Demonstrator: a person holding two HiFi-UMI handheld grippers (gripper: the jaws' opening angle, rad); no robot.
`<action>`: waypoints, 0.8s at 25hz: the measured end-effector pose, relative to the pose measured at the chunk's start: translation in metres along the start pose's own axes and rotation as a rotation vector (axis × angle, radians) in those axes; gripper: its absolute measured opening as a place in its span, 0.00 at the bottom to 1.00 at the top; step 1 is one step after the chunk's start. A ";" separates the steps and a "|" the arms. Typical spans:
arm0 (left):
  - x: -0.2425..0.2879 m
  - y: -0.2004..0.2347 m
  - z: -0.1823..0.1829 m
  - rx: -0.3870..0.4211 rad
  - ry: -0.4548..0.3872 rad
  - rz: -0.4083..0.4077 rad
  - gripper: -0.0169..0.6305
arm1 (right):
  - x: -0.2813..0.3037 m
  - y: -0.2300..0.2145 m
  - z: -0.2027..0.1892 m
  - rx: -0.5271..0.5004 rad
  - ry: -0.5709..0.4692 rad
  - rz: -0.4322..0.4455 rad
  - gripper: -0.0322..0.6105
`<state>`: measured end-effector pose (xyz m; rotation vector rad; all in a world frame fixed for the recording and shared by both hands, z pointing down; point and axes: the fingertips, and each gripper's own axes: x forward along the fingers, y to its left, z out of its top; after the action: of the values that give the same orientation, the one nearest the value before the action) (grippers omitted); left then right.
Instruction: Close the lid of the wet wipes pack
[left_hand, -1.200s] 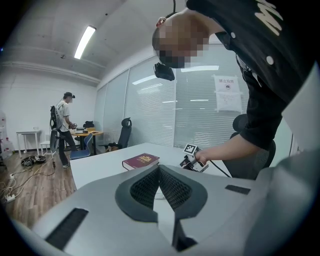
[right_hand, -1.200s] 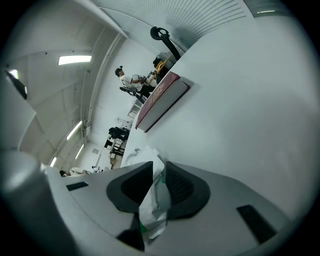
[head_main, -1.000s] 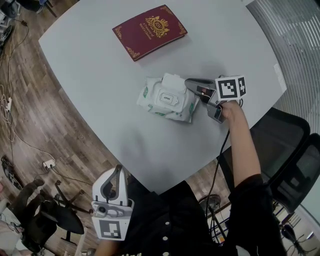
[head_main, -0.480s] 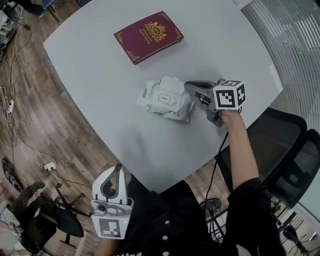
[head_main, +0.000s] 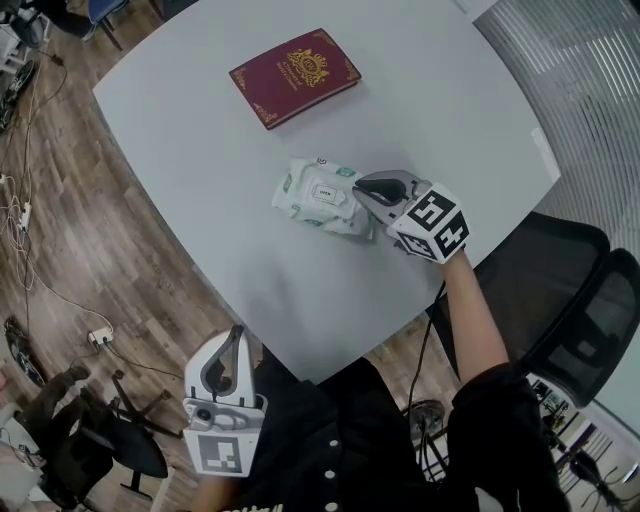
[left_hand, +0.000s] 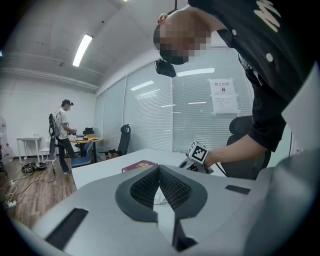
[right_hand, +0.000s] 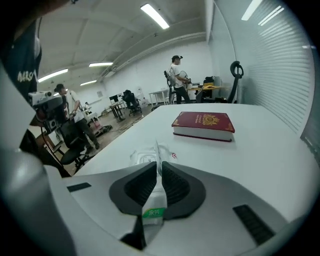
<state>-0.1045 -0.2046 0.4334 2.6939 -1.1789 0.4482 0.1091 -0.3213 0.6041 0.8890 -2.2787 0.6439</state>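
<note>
One wet wipes pack (head_main: 318, 195) lies near the middle of the single pale worktop (head_main: 450, 110), its lid lying flat, well apart from the one red book (head_main: 295, 75) at the far side. Of the two tongs, the right tongs (head_main: 372, 190) have just been closing and now pinch the thin sealed edge at the pack's right end between their pads. The left tongs (head_main: 237, 338) hang off the worktop's near edge, tips pressed together with nothing between them.
</note>
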 end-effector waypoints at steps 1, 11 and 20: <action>-0.001 -0.001 0.000 0.001 0.000 0.000 0.05 | 0.000 0.004 -0.001 -0.021 0.007 0.001 0.13; -0.010 0.000 -0.008 -0.025 0.013 0.028 0.05 | 0.011 0.031 -0.011 0.134 -0.052 0.141 0.25; -0.013 0.002 -0.015 -0.044 0.024 0.035 0.05 | 0.020 0.029 -0.010 0.387 -0.106 0.174 0.15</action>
<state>-0.1175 -0.1931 0.4433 2.6267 -1.2166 0.4531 0.0798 -0.3047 0.6189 0.9230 -2.3855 1.1690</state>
